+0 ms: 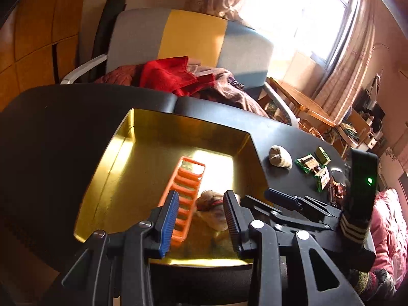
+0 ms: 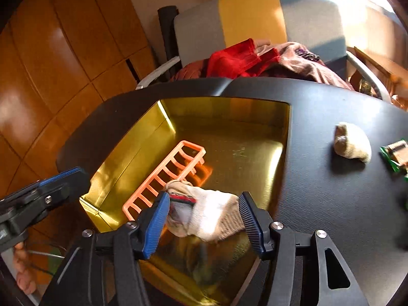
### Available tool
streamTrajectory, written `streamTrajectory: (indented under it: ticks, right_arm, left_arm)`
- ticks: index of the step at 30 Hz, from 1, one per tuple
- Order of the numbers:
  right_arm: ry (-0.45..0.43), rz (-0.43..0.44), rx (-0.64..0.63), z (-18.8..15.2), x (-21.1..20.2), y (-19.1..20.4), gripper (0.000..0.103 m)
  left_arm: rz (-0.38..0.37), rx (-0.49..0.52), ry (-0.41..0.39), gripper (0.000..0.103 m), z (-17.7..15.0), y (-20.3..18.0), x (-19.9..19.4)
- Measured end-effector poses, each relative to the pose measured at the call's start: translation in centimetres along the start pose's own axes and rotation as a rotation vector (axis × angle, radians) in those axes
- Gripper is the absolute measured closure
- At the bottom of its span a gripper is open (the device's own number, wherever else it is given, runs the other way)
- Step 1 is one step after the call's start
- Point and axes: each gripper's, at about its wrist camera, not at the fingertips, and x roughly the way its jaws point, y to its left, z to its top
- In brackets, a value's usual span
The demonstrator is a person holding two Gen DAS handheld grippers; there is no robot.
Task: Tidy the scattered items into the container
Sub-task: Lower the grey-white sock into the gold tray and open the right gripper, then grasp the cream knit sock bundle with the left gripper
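Jaws, right: the right gripper is held over the near part of the gold box; a rolled sock sits between the jaws, but firm contact on both sides cannot be told, since a gap seems to show at the right pad.
Jaws, left: the left gripper is seen spread apart and empty, poised over the near edge of the same gold box.
Step in hand: the sock is judged to be at the point of release into the box, beside the orange rack already lying on the box floor.
Items left: a second rolled sock and some green packets are seen on the black surface, right of the box and well apart from it.
Next move: the jaws are to be lifted straight up and swung right toward the second sock.
Edges: the right wall of the box must be cleared on the way out; the rack lies just beside the sock on the left.
Open room: bare surface is seen between the box and the second sock; the two grippers stand close together, so a sideways swing to the left is judged risky.
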Motion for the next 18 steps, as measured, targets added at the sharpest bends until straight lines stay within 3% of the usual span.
streamTrajectory:
  ticks: [6,11,18]
  right_arm:
    - [-0.07,-0.107,0.12,-2.3,-4.9,-5.1,0.04]
    - [-0.104,-0.21,0.242,-4.3,-8.0,-10.2,0.039]
    - [-0.141,-0.307,0.347,-6.2,-10.6,-15.9,0.038]
  left_arm:
    - [-0.079,0.153,0.032,0.066,2.7,-6.6,2.7]
    - [-0.163,0.224,0.118,0.066,4.6,-13.0,7.3]
    - [-0.146,0.281,0.203,0.066,6.1,-19.3,14.8]
